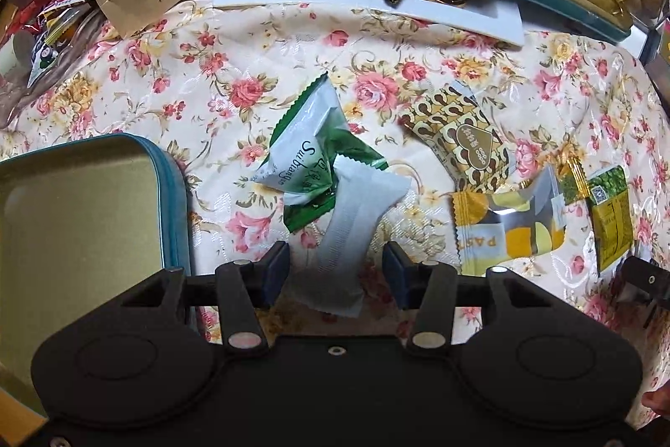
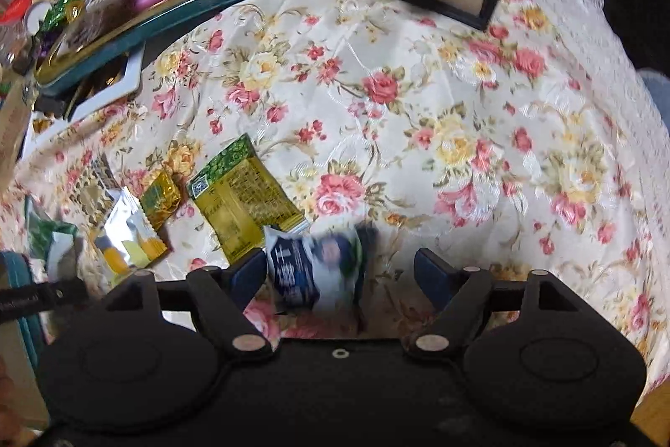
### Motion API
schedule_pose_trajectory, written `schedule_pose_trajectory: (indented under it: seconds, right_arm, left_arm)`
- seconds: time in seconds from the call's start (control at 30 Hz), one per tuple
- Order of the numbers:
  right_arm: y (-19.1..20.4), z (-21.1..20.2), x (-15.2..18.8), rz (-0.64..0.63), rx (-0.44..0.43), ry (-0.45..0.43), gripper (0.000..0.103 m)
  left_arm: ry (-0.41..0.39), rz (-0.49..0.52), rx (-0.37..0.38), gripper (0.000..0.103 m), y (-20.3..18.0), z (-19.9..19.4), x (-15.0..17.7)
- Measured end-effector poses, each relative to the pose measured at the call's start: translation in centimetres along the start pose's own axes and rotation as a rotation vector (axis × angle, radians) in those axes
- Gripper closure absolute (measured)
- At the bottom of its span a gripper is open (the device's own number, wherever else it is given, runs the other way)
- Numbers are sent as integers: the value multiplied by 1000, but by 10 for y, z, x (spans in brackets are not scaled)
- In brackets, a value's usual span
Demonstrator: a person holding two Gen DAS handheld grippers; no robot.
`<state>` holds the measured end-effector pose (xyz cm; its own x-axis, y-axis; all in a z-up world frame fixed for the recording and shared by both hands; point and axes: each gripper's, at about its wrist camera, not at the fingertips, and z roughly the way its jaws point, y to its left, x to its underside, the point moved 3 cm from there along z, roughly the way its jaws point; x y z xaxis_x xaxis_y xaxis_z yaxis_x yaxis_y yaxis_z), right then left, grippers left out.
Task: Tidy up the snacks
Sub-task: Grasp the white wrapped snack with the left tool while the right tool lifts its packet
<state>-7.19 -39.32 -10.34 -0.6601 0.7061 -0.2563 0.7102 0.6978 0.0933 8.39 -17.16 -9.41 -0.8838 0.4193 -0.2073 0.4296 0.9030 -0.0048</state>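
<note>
Left wrist view: my left gripper (image 1: 336, 267) fingers released around a white crinkled snack packet (image 1: 356, 225), lower centre, probably headed for the gold-lined teal tin (image 1: 75, 204); right gripper (image 2: 339, 271) fingers released too.

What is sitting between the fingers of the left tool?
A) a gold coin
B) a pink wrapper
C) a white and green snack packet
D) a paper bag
C: a white and green snack packet lies on the flowery cloth between the open fingers of the left tool.

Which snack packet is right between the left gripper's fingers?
The plain white packet, lying partly over the green and white one, sits between the open left gripper. The brown patterned packet and yellow packet lie farther right.
</note>
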Motion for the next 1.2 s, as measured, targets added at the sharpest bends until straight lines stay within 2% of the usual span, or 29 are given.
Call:
schedule_pose_trajectory:
  seconds: [0.07, 0.13, 0.17, 0.23, 0.4, 0.73, 0.97, 1.2]
  right_arm:
    - [5, 3, 1, -44, 39, -28, 22]
    - [10, 3, 3, -94, 61, -55, 36]
    - [13, 2, 3, -118, 75, -62, 38]
    - [17, 1, 4, -139, 73, -48, 41]
    - [17, -7, 6, -91, 42, -38, 43]
    - [16, -62, -8, 22, -82, -118, 46]
    - [23, -79, -6, 42, -104, -143, 47]
    - [43, -84, -2, 27, -122, -152, 47]
  left_arm:
    - [0, -1, 18, 58, 1, 0, -1]
    - [-4, 8, 24, 69, 0, 0, -1]
    - [-1, 18, 38, 73, 1, -2, 0]
    - [6, 19, 66, 76, 0, -4, 1]
    - [-8, 26, 118, 76, -3, -23, 4]
    - [-84, 71, 165, 76, -2, -73, 14]
    - [-129, 99, 127, 76, 6, -89, 19]
    - [-147, 41, 120, 76, 38, -105, 19]
